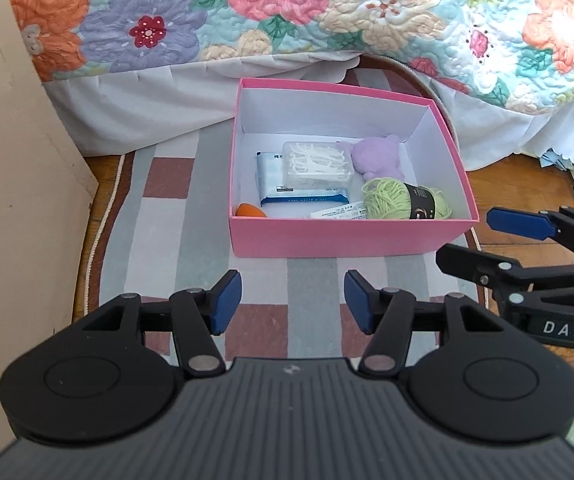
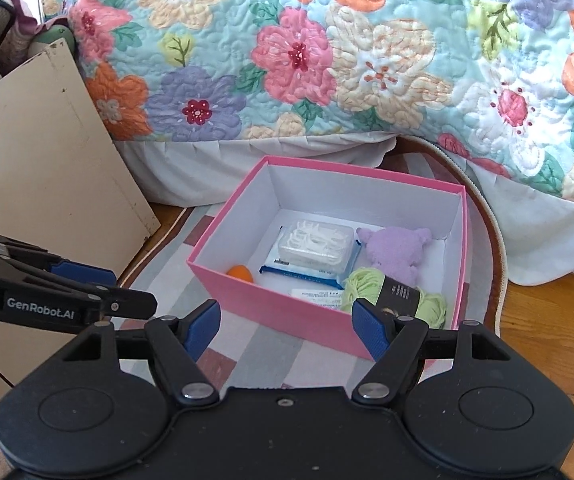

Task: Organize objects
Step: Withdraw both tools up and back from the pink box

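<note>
A floral quilt (image 1: 287, 12) with a white bed skirt fills twelve o'clock. A striped rug (image 1: 167, 240) is spread over wooden flooring (image 2: 547, 340). A pink box (image 1: 347, 236) is set at the rug's centre, holding wipes, floss picks, a purple plush and green yarn (image 1: 403, 200). Left gripper (image 1: 293, 300) and right gripper (image 2: 285, 330) are held spread, empty.

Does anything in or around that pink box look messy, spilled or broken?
Nothing stands out. The pink box sits upright on the rug, holding a floss-pick case on a wipes pack, a purple plush, green yarn and an orange item. Nothing is spilled.
</note>
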`<state>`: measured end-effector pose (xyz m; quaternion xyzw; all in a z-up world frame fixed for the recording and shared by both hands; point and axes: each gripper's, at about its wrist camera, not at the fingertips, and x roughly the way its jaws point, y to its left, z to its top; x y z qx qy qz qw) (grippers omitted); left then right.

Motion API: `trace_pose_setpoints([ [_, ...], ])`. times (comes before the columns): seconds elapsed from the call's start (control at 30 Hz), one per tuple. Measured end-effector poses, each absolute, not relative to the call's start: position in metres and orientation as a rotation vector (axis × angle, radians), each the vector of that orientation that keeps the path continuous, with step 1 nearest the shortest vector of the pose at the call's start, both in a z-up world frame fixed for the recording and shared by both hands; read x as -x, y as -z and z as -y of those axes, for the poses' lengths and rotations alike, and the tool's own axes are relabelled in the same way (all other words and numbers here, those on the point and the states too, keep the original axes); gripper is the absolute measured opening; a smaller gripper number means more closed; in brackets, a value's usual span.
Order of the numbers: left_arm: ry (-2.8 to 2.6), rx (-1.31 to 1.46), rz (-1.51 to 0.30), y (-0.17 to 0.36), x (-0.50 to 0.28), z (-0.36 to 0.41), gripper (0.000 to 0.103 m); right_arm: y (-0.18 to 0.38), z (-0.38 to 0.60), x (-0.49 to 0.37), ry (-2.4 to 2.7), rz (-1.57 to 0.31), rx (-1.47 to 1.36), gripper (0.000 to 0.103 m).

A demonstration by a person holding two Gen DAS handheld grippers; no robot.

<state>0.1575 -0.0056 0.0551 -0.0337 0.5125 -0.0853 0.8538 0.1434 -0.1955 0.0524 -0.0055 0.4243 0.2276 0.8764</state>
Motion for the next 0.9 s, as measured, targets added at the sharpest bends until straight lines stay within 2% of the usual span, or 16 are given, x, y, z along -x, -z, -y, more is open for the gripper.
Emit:
trace_pose_setpoints([
  [0.27, 0.173, 0.059, -1.064, -0.06, -0.133, -0.003, 0.058, -0.054, 0.199, -0.12, -0.444, -0.909, 0.007, 0.078],
  [0.47, 0.169, 0.052, -1.072, -0.057, -0.116, -0.004, 0.066, -0.05, 0.2, -0.108, -0.388, -0.952, -0.024, 0.094],
  [0.77, 0.154, 0.054, -1.098, -0.047, -0.108, -0.005, 0.076, -0.05, 0.196, -0.101, -0.332, -0.956, 0.002, 0.095],
  [0.9, 0.142, 0.044, -1.1, -0.047, -0.107, -0.005, 0.086, -0.052, 0.194, -0.099, -0.322, -0.971, -0.009, 0.095],
])
